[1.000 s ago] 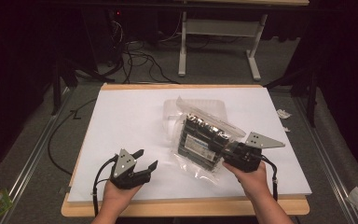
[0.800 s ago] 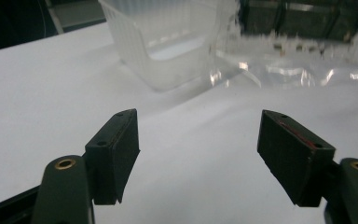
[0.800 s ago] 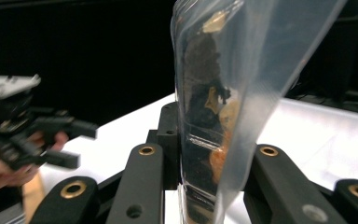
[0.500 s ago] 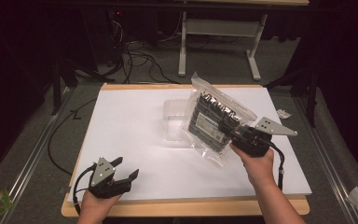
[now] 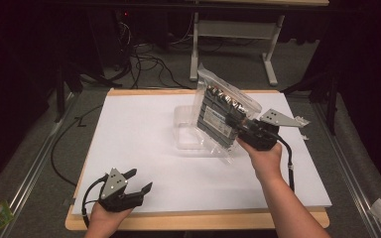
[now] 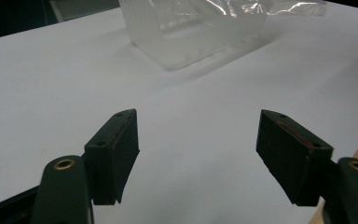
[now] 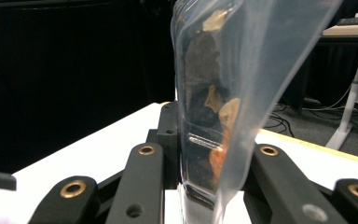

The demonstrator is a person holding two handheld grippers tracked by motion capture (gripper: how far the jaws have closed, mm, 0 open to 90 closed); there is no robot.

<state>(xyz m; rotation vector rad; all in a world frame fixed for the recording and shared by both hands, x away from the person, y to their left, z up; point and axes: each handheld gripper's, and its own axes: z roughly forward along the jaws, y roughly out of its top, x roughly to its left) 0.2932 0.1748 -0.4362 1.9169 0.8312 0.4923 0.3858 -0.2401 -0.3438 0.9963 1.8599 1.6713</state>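
High view: looking forward and down from above the person's side, taking in the whole white table [image 5: 144, 144], the floor beyond it filling the upper frame, forearms entering from the bottom edge.

Left gripper view: riding low and close over the table [image 6: 51, 84], looking along the left gripper [image 6: 198, 149] toward a clear plastic tray [image 6: 200, 32] at the upper middle of the frame. The high view is showing this tray [image 5: 188, 131] at centre and that gripper [image 5: 131, 186] at lower left.

Right gripper view: sitting very close behind the right gripper [image 7: 200, 186], facing level across the table edge; a clear bag [image 7: 228, 93] is standing at frame centre. The high view is sharing that bag [image 5: 223, 116], right of centre.
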